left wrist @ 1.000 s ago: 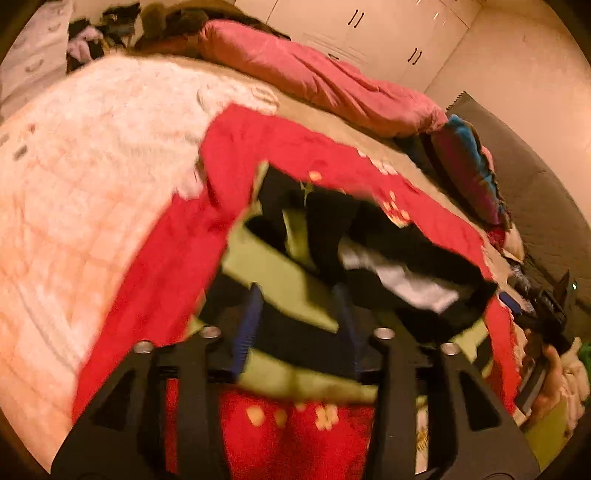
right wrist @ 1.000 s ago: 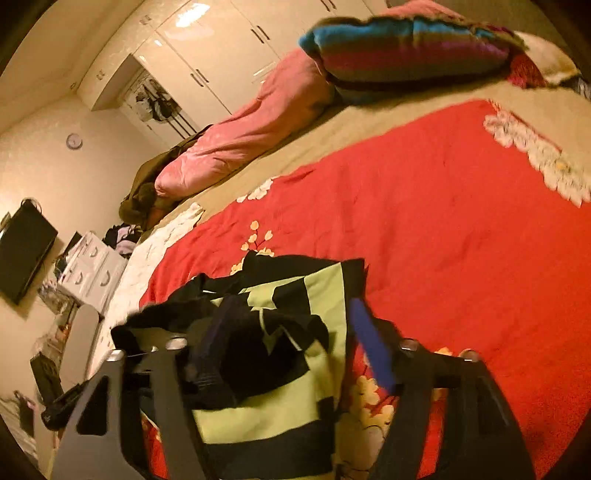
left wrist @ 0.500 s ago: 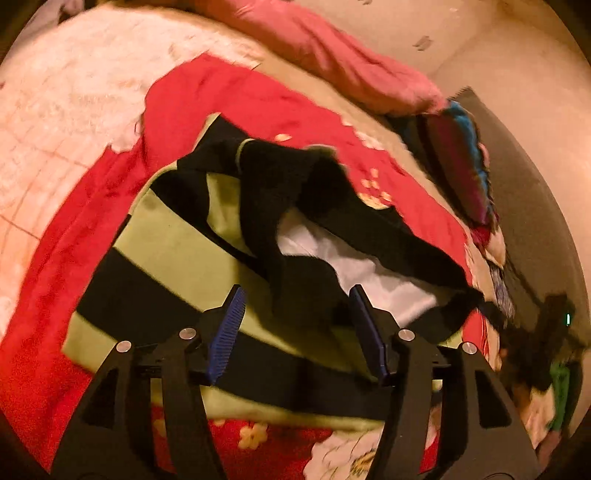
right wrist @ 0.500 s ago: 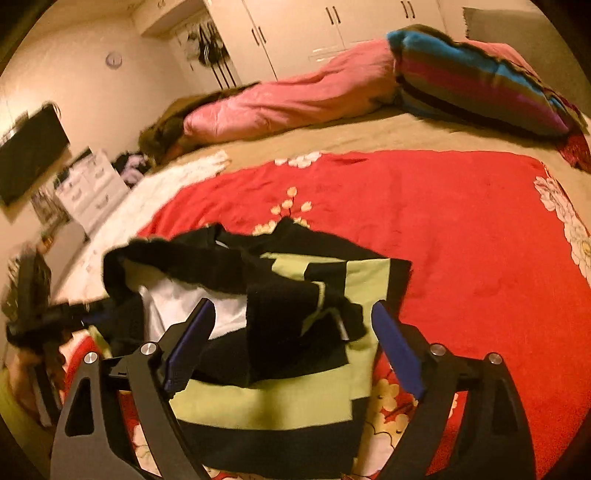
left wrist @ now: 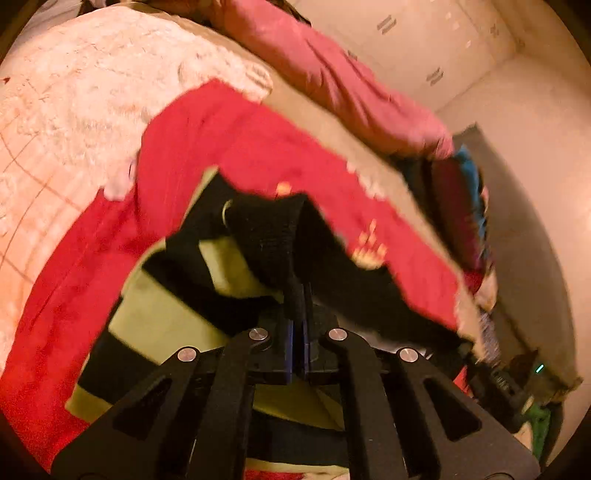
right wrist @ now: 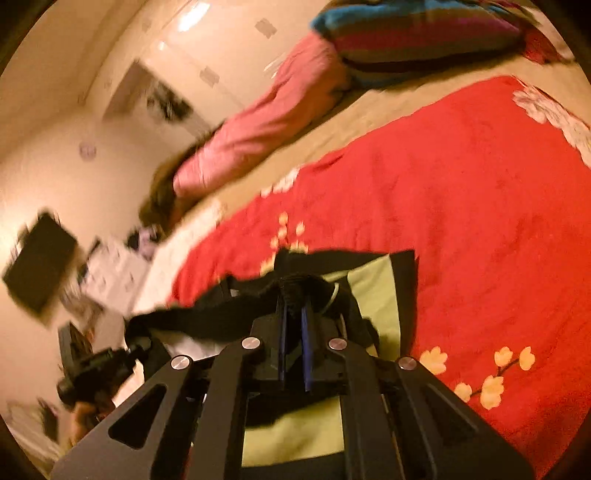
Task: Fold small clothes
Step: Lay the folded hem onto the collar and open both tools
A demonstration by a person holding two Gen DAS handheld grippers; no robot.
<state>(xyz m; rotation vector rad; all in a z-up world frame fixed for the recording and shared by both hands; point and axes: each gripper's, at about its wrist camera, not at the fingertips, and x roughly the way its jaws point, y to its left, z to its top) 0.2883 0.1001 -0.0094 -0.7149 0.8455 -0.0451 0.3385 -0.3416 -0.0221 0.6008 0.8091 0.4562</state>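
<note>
A small garment with black and lime-green stripes (left wrist: pixel 166 314) lies rumpled on a red flowered blanket (left wrist: pixel 221 147). In the left wrist view my left gripper (left wrist: pixel 298 295) has its jaws closing tight on a raised fold of the garment's black edge (left wrist: pixel 273 240). In the right wrist view my right gripper (right wrist: pixel 293 306) has its jaws closing on a bunched black edge of the same garment (right wrist: pixel 373 291), with fabric pinched between the blue pads (right wrist: pixel 306 332). The black edge stretches left towards the other gripper (right wrist: pixel 92 373), held by a hand.
The red blanket (right wrist: pixel 480 203) covers much of the bed to the right. A pink duvet (left wrist: pixel 332 81) and a striped pillow (right wrist: pixel 406 33) lie along the far side. A white quilt (left wrist: pixel 74 92) lies on the left. A dark screen (right wrist: pixel 37 262) hangs on the wall.
Both grippers stood open over the garment and are now shut on its black edge. The pinched fabric has risen off the striped body.
</note>
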